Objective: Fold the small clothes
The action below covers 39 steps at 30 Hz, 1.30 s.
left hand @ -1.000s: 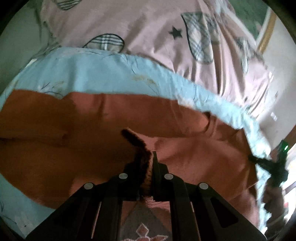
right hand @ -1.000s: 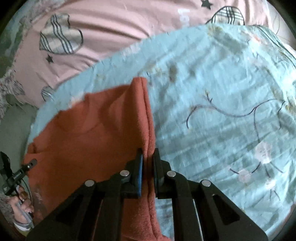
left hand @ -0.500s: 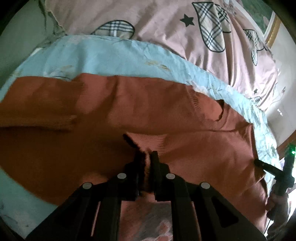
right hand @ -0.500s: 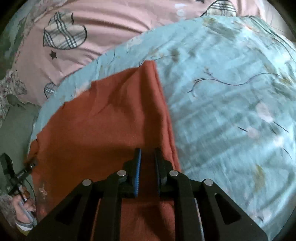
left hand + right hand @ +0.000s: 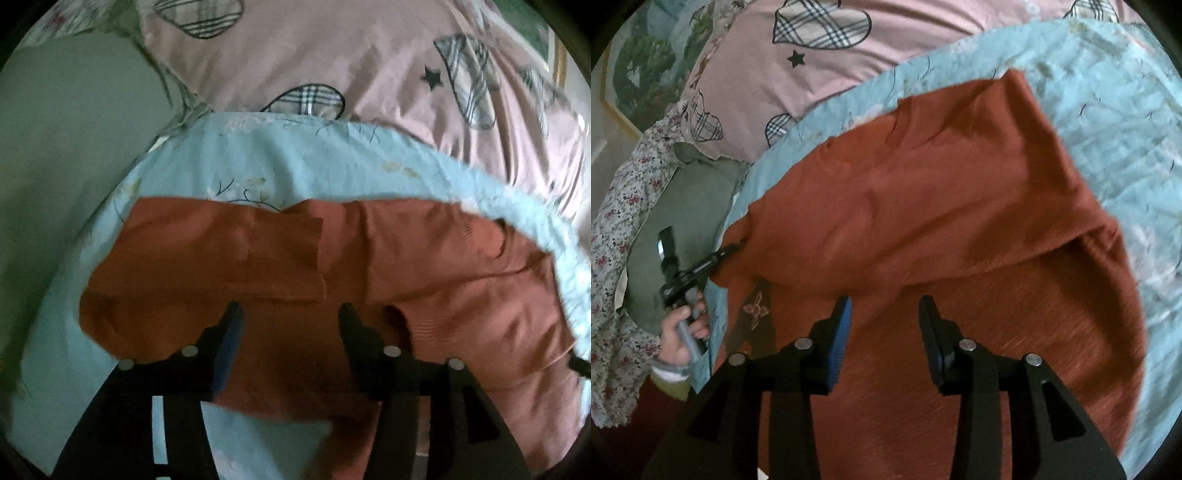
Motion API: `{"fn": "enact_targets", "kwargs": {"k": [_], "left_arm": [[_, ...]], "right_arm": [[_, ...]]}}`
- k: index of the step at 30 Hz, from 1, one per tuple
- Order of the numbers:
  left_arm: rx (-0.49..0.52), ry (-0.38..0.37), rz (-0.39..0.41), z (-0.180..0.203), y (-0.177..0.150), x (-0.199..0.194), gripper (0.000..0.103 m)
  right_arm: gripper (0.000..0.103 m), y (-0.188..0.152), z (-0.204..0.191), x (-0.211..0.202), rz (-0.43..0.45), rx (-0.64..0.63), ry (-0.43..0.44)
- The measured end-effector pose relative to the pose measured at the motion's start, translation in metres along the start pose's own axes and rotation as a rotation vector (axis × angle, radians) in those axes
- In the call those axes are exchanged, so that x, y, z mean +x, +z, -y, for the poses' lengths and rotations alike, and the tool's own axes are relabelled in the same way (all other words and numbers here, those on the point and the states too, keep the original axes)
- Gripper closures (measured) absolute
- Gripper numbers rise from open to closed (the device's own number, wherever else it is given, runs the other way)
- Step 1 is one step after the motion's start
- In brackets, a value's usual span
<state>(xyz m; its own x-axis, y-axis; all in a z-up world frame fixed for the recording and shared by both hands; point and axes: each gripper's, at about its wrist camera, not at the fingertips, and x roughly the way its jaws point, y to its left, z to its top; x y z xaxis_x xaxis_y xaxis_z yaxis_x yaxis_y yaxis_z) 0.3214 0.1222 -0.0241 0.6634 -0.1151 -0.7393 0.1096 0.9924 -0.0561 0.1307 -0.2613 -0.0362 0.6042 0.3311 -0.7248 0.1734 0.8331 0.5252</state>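
1. My left gripper [image 5: 290,319] and right gripper [image 5: 884,314] both gape wide, holding nothing.
2. The rust sweater [image 5: 942,192] lies just under and ahead of both, folded over itself on the blue sheet [image 5: 1115,122].
3. Next, I'd judge: pinch one edge cleanly, both layers together.
4. Beyond sits the pink quilt [image 5: 351,55].

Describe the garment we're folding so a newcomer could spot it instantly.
Start at the pink heart-print quilt, then drop to the pale blue floral sheet in front of it. The rust-orange knit top lies on that sheet, the only plain, unpatterned fabric there, with ribbed edges.
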Motion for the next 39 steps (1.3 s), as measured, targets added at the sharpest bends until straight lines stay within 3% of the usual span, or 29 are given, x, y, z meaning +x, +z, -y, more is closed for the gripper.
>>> {"fn": "enact_targets", "kwargs": {"k": [8, 10, 11, 12, 15, 19, 22, 27, 32, 35, 39], "left_arm": [[0.176, 0.113, -0.048, 0.009, 0.003, 0.052, 0.046], [0.169, 0.108, -0.039, 0.006, 0.006, 0.055, 0.064], [0.154, 0.103, -0.039, 0.002, 0.009, 0.057, 0.084], [0.129, 0.099, -0.041, -0.003, 0.013, 0.058, 0.093], [0.022, 0.027, -0.020, -0.019, 0.019, 0.046, 0.097], [-0.013, -0.038, 0.064, -0.010, 0.019, 0.010, 0.097], [-0.042, -0.129, 0.119, 0.007, 0.017, -0.024, 0.097], [-0.026, -0.310, 0.195, 0.077, 0.014, -0.069, 0.097], [0.048, -0.475, 0.164, 0.177, 0.001, -0.070, 0.097], [0.077, -0.515, 0.106, 0.224, -0.010, -0.050, 0.097], [0.105, -0.505, 0.028, 0.270, -0.029, -0.010, 0.097]], "right_arm": [[0.064, -0.006, -0.001, 0.013, -0.034, 0.027, -0.016], [0.064, -0.007, -0.003, 0.013, -0.033, 0.021, -0.015], [0.064, -0.007, -0.006, 0.012, -0.030, 0.014, -0.011], [0.064, -0.007, -0.008, 0.010, -0.025, 0.006, -0.004], [0.064, -0.008, -0.014, 0.004, -0.007, -0.009, 0.020], [0.064, -0.008, -0.017, -0.007, 0.022, -0.023, 0.034], [0.064, -0.010, -0.014, -0.017, 0.054, -0.015, 0.040], [0.064, -0.012, 0.003, -0.028, 0.086, 0.029, 0.025], [0.064, -0.013, 0.023, -0.043, 0.114, 0.070, 0.006], [0.064, -0.013, 0.032, -0.050, 0.128, 0.085, -0.005], [0.064, -0.011, 0.040, -0.054, 0.143, 0.102, -0.009]]}}
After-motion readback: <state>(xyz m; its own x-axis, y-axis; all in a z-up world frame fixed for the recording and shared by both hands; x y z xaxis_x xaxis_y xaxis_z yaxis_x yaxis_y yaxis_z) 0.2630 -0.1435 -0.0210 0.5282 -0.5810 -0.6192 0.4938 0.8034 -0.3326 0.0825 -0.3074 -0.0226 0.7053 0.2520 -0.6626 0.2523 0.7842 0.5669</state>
